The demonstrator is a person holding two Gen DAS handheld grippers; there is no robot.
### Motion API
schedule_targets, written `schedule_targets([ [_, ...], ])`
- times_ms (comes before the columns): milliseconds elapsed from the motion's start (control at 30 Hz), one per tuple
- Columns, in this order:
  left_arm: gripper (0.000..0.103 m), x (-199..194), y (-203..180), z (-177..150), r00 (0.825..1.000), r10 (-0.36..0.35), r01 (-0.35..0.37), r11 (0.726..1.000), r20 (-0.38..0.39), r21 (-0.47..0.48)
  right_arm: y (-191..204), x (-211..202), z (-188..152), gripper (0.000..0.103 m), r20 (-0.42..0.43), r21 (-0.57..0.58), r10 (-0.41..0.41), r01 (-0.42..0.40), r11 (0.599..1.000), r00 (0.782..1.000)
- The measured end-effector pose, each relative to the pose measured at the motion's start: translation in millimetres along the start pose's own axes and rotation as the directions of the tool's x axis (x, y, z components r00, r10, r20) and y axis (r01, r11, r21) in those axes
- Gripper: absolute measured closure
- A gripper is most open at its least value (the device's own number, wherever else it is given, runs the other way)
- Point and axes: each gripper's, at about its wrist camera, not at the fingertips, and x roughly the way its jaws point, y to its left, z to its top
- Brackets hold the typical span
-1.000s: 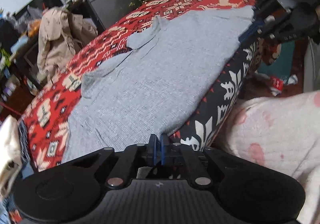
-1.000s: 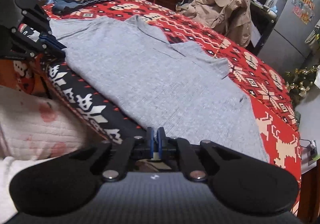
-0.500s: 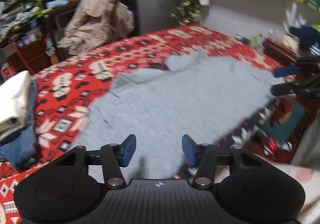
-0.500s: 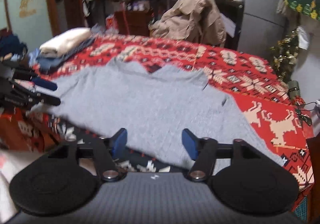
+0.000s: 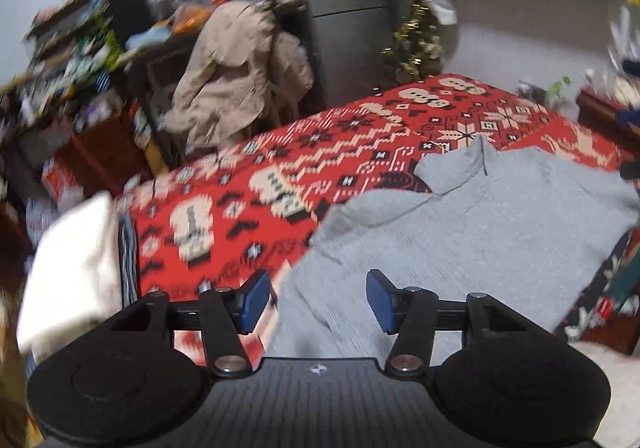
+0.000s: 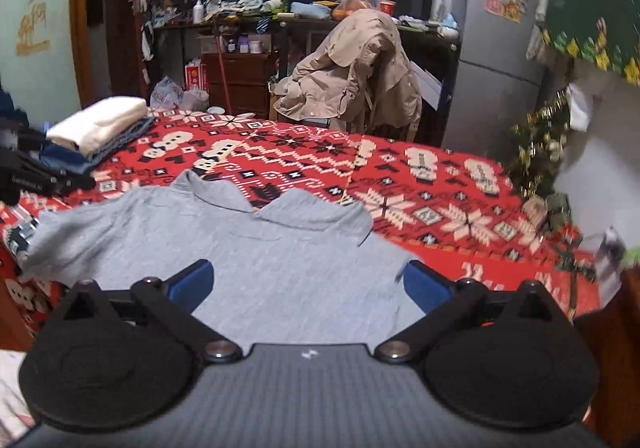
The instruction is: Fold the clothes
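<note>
A: Where is the grey shirt now?

B: Flat on the red patterned blanket, collar at its far edge, hem toward the 2 grippers. Its long axis runs from hem to collar, straight away from the fingers in the right wrist view.

A: And the grippers?

B: The right gripper hangs over the shirt's near half with its jaws opening wide; cloth lies below the gap, but neither pad presses it. The left gripper has its jaws parted about halfway (nothing pinched), and the shirt's left edge runs right under the gap, so most of the shirt lies to that gripper's right.

A: Which one is better placed for the next fold?

B: My guess is the right, since it sits squarely over the shirt. The left sits at the shirt's left edge, with a stack of folded clothes well beyond the shirt on that side.

A: What differs from 1 second ago?

B: Then both pairs of jaws were shut tight at the shirt's hem, low at the blanket's near edge. Now both have let go and risen, so the shirt is seen from higher up and the room behind it shows.
</note>
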Motion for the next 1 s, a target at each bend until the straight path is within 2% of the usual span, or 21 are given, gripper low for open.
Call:
schedule_targets([
  [133, 0.051, 27, -2, 18, 0.999, -0.032, 0.034, 0.985, -0.013, 0.168, -8, 23, 21, 0.003, -0.04, -0.129, 0.026, -0.031, 0.991, 0.999],
  [233, 0.063, 55, -2, 30, 0.997, -0.057, 0.067, 0.961, -0.045, 0.268, -15, 55, 40, 0.017, -0.107, -0.256, 0.031, -0.058, 0.965, 0.994],
  [367, 0.064, 94, 1, 42, 0.991, -0.086, 0.116, 0.927, -0.098, 0.356, -32, 110, 63, 0.044, -0.206, -0.369, 0.032, -0.108, 0.923, 0.978],
  [433, 0.064, 112, 2, 45, 0.986, -0.101, 0.145, 0.91, -0.132, 0.389, -40, 138, 69, 0.049, -0.239, -0.427, 0.023, -0.127, 0.896, 0.971],
  [567, 0.064, 139, 2, 50, 0.974, -0.138, 0.205, 0.878, -0.181, 0.432, -54, 187, 72, 0.051, -0.302, -0.488, 0.044, -0.194, 0.851, 0.952],
  [667, 0.064, 150, 0, 53, 0.962, -0.174, 0.254, 0.856, -0.212, 0.451, -57, 215, 69, 0.057, -0.357, -0.544, 0.063, -0.262, 0.797, 0.932],
  [700, 0.064, 153, -1, 54, 0.959, -0.18, 0.265, 0.846, -0.219, 0.463, -58, 222, 70, 0.061, -0.373, -0.558, 0.075, -0.288, 0.779, 0.925],
  [800, 0.065, 155, -5, 57, 0.951, -0.206, 0.298, 0.817, -0.232, 0.494, -55, 234, 72, 0.062, -0.409, -0.593, 0.105, -0.351, 0.725, 0.907],
  [933, 0.065, 158, -9, 60, 0.939, -0.23, 0.333, 0.784, -0.254, 0.524, -50, 240, 74, 0.062, -0.445, -0.61, 0.128, -0.405, 0.681, 0.886],
  [1000, 0.068, 159, -11, 60, 0.936, -0.232, 0.344, 0.768, -0.266, 0.54, -46, 241, 74, 0.081, -0.465, -0.613, 0.13, -0.424, 0.667, 0.876],
])
